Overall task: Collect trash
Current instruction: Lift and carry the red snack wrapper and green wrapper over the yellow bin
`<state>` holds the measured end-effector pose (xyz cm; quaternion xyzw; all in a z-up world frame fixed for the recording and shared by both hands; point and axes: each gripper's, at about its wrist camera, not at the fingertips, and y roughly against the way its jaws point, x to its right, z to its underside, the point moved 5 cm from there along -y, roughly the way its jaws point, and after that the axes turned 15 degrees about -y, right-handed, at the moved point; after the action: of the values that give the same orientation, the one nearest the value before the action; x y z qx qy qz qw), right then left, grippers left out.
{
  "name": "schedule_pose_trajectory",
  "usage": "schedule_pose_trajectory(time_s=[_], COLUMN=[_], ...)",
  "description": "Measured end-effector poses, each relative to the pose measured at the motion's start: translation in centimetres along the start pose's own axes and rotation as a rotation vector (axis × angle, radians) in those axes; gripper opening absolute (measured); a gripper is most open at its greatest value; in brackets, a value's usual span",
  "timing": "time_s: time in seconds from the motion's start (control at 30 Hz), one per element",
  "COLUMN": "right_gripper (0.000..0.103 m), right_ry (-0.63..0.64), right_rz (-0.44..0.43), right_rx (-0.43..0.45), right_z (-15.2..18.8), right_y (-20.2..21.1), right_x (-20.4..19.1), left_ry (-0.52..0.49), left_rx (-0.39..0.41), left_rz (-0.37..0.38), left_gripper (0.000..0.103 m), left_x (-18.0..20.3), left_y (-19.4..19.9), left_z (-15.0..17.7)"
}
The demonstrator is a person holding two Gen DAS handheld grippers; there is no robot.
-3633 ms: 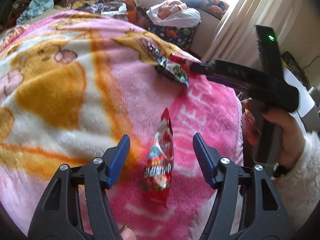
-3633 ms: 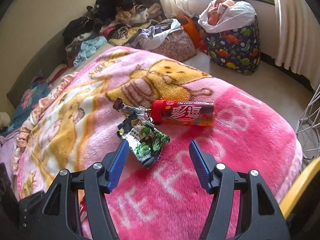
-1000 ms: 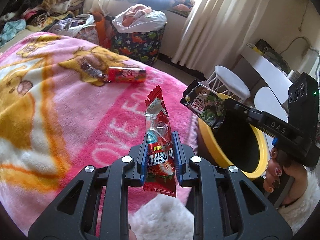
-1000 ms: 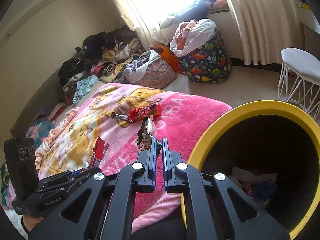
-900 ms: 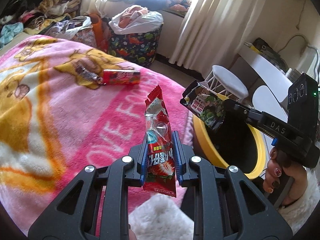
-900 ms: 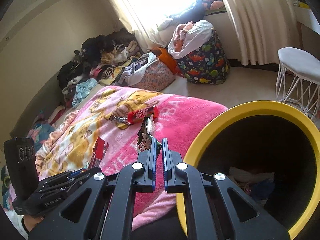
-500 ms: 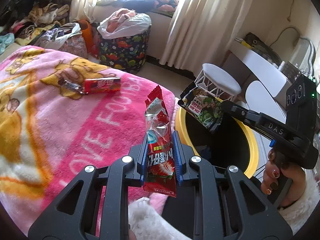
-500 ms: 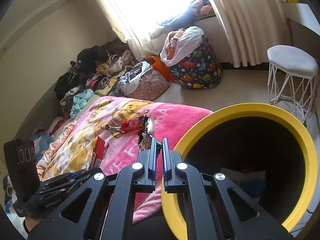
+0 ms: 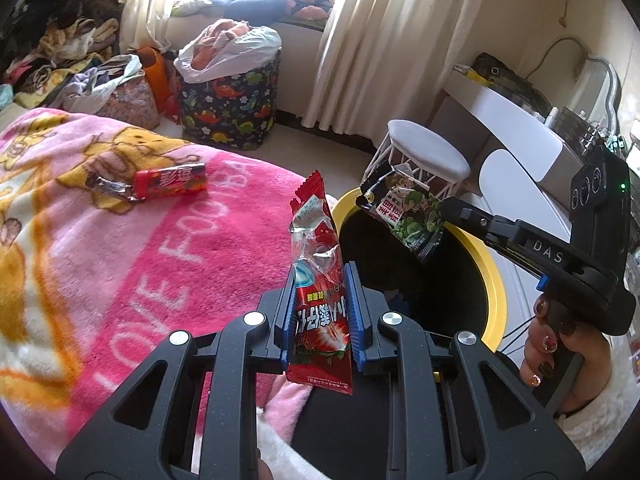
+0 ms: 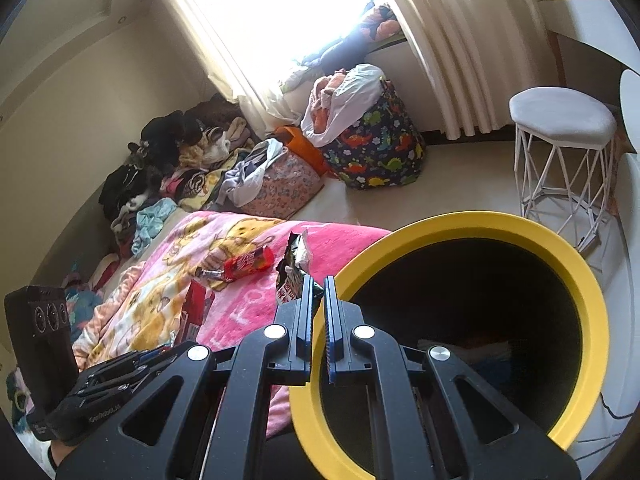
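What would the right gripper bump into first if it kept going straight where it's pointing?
Probably the yellow rim of the trash bin. The right gripper, shut on a green snack wrapper, points right at the rim's near edge beside the pink blanket. Depth is hard to judge, so it might pass over into the bin.

left claw [image 9: 319,312]: red wrapper [image 9: 320,304] lifted | right claw [image 10: 317,320]: green wrapper [image 10: 294,276] lifted | both: at yellow bin [image 10: 460,224]

Daylight floods through the window [image 10: 304,12], blown out to white glare behind pale curtains [image 9: 372,40]. The bin interior [image 10: 472,320] sinks into deep shadow. Both fisheye views bend strongly at the edges, with black vignetted corners; focus stays sharp.
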<state>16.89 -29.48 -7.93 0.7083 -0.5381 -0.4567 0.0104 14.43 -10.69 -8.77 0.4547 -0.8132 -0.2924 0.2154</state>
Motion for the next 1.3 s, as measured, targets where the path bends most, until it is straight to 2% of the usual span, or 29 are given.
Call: schedule_pose_trajectory(time_s=[0.83,1.3], right_gripper=[0.005,0.005], right_ry=[-0.096,-0.162], right_rz=[0.060,0.133], right_rx=[0.077,0.128], right_z=[-1.8,-2.8], right_y=[2.2,3.3], right_x=[5.0,9.0], left_ry=[-0.089,-0.158], left_rx=[-0.015,-0.055], left_rz=[0.061,0.108], left_gripper=[0.016,0.016], left_x=[4.9,8.1], left_y=[-2.0,-4.7], left_z=[-1.4,-1.5])
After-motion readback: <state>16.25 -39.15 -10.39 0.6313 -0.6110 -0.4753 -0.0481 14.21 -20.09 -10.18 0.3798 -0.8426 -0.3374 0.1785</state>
